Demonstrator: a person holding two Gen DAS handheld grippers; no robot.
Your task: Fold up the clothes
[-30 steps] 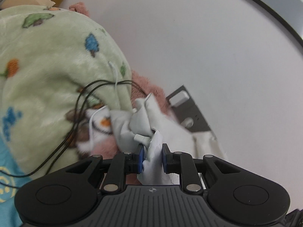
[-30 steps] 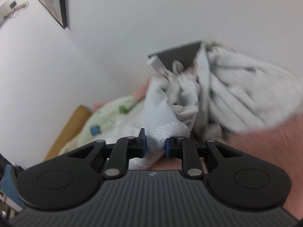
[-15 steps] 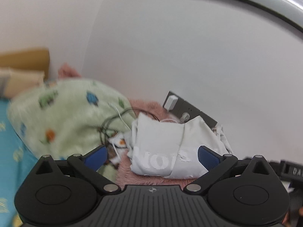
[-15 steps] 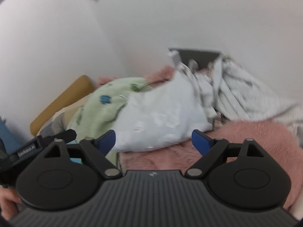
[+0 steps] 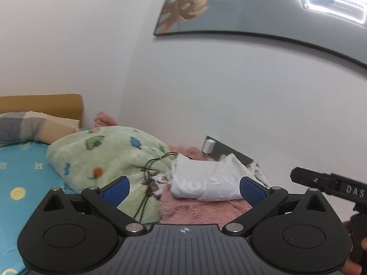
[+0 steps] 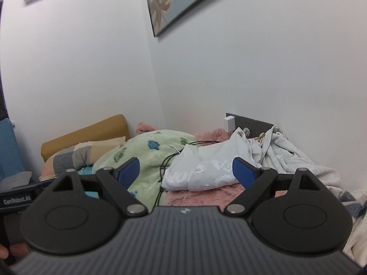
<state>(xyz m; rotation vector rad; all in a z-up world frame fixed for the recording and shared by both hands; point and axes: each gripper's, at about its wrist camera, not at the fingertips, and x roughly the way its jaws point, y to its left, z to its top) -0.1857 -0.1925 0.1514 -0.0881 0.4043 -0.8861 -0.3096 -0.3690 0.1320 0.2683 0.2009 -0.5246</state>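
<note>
One shirt folded and set down; both my grippers empty.

My left gripper [image 5: 183, 189] and right gripper [image 6: 186, 169] stand wide apart with nothing between their blue pads. The pale blue-white printed shirt [image 5: 206, 183] lies as a folded bundle on the fuzzy pink blanket [image 5: 201, 208], far against the wall, right of the green patterned fleece blanket [image 5: 107, 158]. Its long axis runs left to right. I judge the rumpled grey-white garment [image 6: 296, 160] to its right is left to fold.
</note>
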